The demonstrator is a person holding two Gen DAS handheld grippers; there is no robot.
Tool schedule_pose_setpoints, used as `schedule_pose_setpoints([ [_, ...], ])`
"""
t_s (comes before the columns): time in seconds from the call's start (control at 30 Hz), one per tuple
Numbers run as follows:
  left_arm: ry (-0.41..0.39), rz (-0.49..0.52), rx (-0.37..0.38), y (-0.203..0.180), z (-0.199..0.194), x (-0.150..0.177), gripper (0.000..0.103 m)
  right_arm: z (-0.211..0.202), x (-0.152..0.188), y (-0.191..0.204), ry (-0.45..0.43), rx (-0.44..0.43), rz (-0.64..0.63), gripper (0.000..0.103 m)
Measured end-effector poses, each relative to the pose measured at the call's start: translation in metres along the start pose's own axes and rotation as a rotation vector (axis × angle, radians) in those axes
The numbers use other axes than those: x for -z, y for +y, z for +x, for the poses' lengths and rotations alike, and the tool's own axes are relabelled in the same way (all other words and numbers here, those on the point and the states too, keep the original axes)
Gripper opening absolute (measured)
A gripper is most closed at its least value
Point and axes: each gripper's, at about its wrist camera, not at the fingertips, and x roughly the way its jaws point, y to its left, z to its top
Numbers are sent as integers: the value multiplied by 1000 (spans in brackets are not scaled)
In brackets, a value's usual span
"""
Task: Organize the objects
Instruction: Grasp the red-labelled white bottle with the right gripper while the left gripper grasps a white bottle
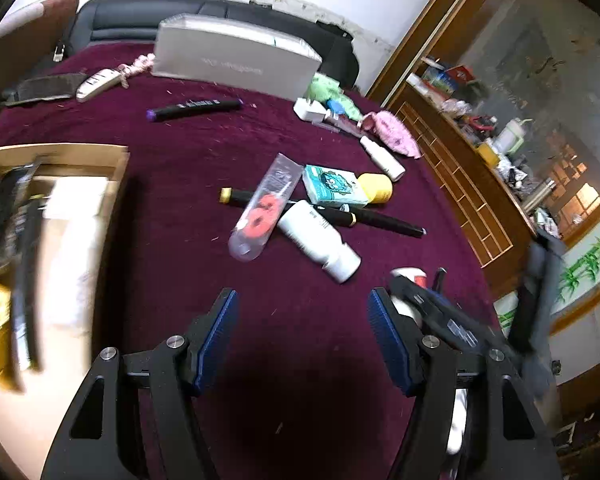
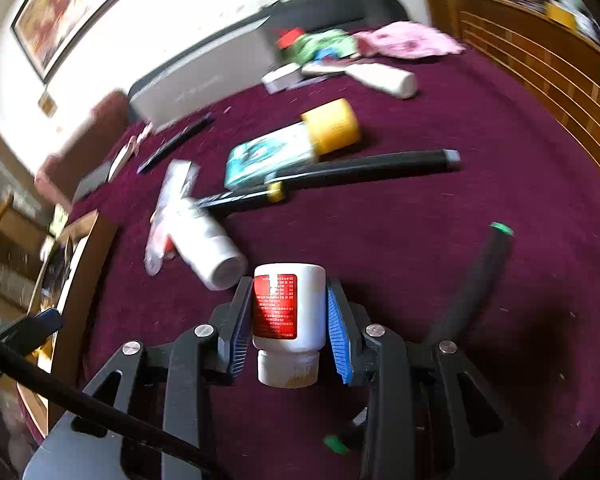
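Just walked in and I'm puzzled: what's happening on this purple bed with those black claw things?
A person is tidying scattered items with two hand-held grippers. The right gripper is clamped on a small white bottle with a red label, held above the purple bedspread. The left gripper is open and empty, near a cardboard box that already holds some things. Markers, a white bottle, a tissue pack and more lie unsorted.

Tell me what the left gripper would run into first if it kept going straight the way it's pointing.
Probably the bare maroon cloth ahead of the open left gripper, since it points downward. Beyond that, the lying white bottle and the clear tube are nearest in line, though depth is hard to judge.
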Motion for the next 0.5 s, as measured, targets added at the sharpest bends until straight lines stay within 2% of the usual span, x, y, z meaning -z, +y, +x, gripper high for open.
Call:
schedule_pose_setpoints([
  [0.07,27,-4,-2,-7,21,-8,60,-4,0,-15,-29,-13,47,32],
  [0.17,65,-6,-42,-17,52,-17,60,-3,-1,-34,-21,-36,126,32],
  [0.23,72,10,-99,-23,70,-23,60,-2,-2,-41,-10,-68,165,32],
  [0.4,81,50,-186,-29,99,-34,60,-1,-2,-39,-4,-88,161,32],
  [0.5,79,120,-197,-38,110,-35,60,0,-1,-36,0,-95,155,32],
])
